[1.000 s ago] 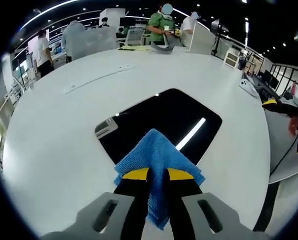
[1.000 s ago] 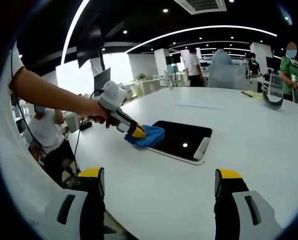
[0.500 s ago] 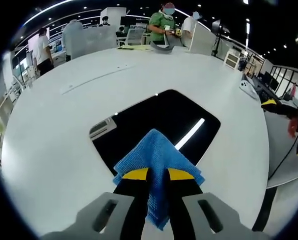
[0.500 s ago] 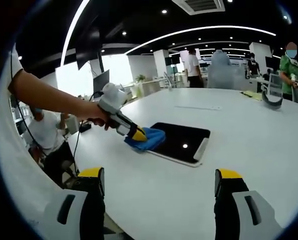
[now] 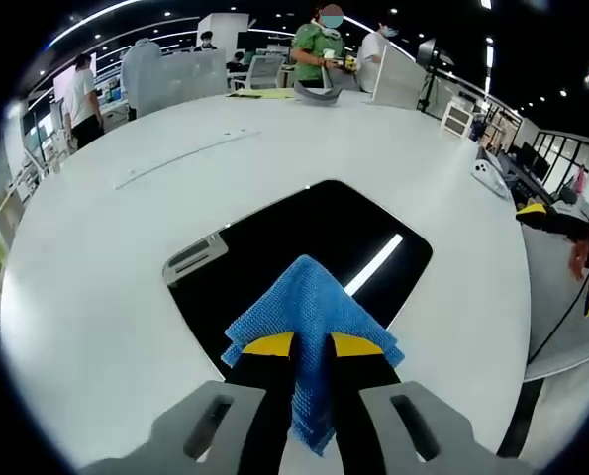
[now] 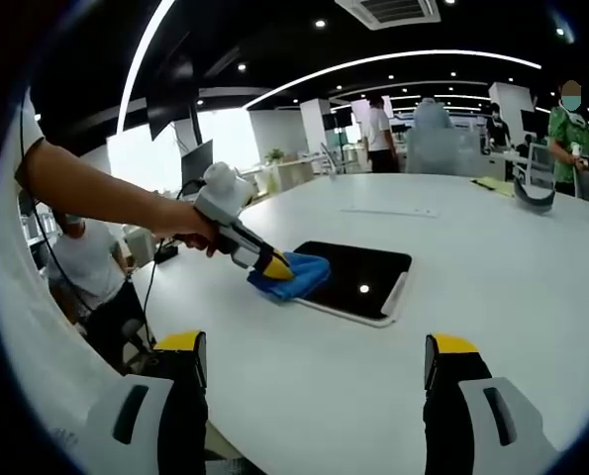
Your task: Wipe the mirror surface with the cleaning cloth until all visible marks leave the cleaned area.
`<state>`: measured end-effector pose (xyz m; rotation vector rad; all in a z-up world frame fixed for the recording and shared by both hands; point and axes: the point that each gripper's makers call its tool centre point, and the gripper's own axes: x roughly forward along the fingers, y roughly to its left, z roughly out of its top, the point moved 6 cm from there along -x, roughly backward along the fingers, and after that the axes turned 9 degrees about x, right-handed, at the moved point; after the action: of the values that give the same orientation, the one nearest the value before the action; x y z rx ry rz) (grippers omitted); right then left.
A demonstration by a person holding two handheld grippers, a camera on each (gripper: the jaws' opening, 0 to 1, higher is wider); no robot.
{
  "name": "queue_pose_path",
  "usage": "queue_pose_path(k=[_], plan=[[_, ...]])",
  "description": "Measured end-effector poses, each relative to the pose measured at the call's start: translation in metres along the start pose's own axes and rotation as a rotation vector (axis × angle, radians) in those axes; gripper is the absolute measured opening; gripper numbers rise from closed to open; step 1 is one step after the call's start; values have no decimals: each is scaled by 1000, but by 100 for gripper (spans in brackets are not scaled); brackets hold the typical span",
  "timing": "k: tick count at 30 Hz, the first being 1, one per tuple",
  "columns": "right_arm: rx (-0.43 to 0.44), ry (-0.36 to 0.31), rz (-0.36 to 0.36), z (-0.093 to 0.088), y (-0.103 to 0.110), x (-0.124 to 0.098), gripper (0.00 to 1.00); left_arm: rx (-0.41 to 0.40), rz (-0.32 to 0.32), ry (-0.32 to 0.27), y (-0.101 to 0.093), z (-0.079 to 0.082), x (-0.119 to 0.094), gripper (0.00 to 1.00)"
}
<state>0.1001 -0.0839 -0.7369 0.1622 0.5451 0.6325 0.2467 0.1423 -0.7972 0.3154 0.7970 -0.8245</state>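
A dark rectangular mirror (image 5: pixel 304 247) (image 6: pixel 358 277) lies flat on the white round table (image 5: pixel 106 297) (image 6: pixel 492 287). It reflects ceiling lights as a bright streak and dots. My left gripper (image 5: pixel 313 346) (image 6: pixel 274 264) is shut on a blue cleaning cloth (image 5: pixel 309 317) (image 6: pixel 294 275). The cloth rests on the mirror's near edge in the left gripper view. In the right gripper view a hand (image 6: pixel 180 223) holds that gripper at the mirror's left end. My right gripper (image 6: pixel 314 381) stands open above the table, well short of the mirror, with nothing between its jaws.
Several people stand and sit at the table's far side (image 5: pixel 319 45) and behind it (image 6: pixel 378 124). A grey curved object (image 5: pixel 319 94) and yellow papers (image 5: pixel 254 94) lie at the far edge. A thin strip (image 5: pixel 185 158) lies on the table beyond the mirror.
The left gripper with the cloth has slid a little farther along the mirror; more of the mirror's left part shows in its view. The right gripper has hardly moved.
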Motion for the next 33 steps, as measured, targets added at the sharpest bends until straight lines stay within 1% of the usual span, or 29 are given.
queue_pose_path(k=[13, 33], plan=[[0, -5, -3, 3, -5, -3, 91, -11, -7, -5, -5, 5, 6, 10], [14, -12, -18, 2, -10, -9, 91, 13, -17, -10, -16, 17, 17, 10]])
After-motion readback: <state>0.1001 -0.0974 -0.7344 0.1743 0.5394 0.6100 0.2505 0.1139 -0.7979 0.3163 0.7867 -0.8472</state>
